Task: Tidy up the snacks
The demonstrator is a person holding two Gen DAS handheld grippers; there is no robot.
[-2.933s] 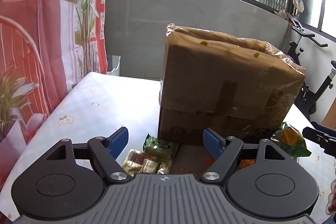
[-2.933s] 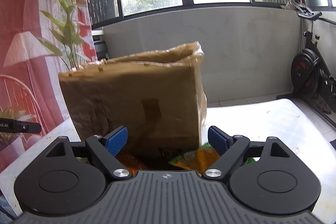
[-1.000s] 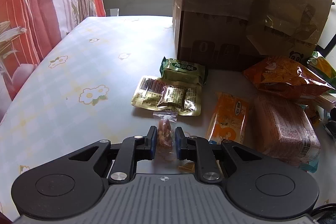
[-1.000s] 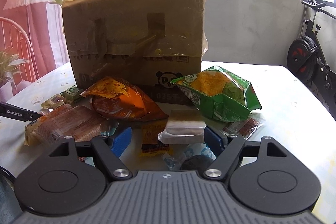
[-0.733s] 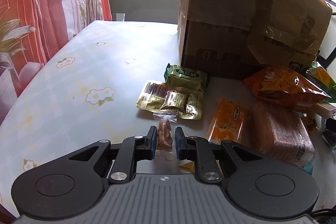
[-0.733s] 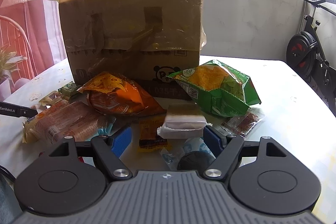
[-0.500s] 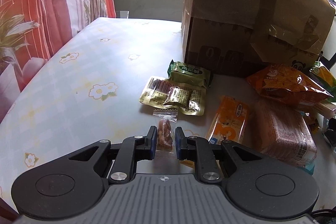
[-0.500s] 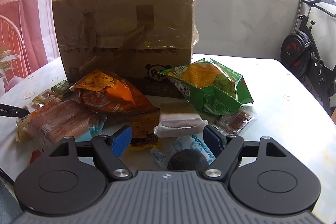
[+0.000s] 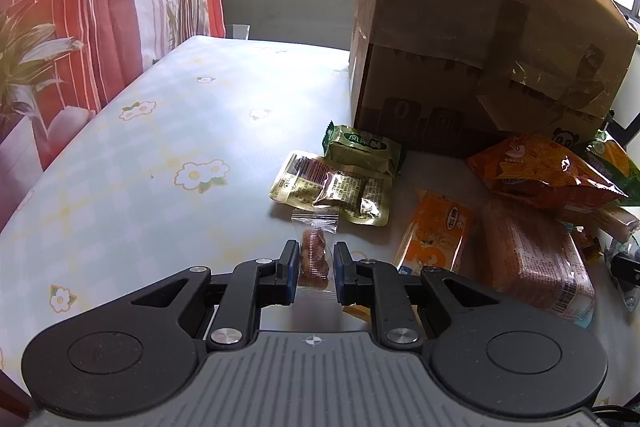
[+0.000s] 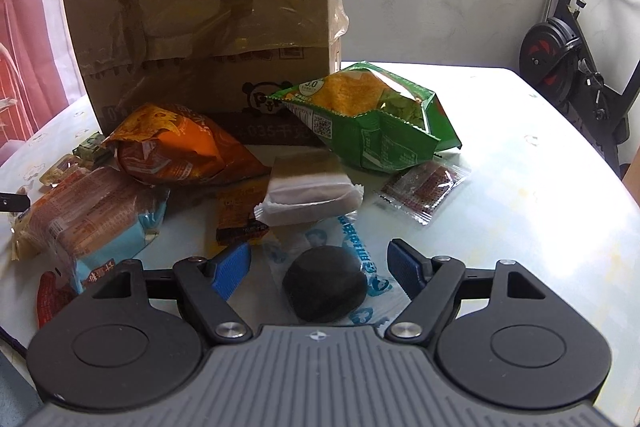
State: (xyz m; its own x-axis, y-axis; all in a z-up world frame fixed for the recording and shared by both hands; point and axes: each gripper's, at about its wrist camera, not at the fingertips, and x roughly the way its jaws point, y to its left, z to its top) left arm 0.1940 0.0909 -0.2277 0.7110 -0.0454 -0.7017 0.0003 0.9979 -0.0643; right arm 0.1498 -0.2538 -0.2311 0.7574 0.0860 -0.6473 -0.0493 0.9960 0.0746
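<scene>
**Sorting snacks beside the box**

Left wrist view: left gripper point(image 9: 316, 261) clenching one small clear packet point(image 9: 314, 247) of brown pieces, lifted or resting over the table point(image 9: 140, 155) — cannot tell which. Showing one cardboard box point(image 9: 460, 39), top cut off; two green-gold packs point(image 9: 332, 187) overlapping; orange bag point(image 9: 540, 171) partly cropped.

Right wrist view: right gripper point(image 10: 320, 263) gaping wide, gripping nothing, flanking one dark round cake point(image 10: 325, 289), wrapper print blurring. Green bag point(image 10: 372, 119) leaning against box.
</scene>
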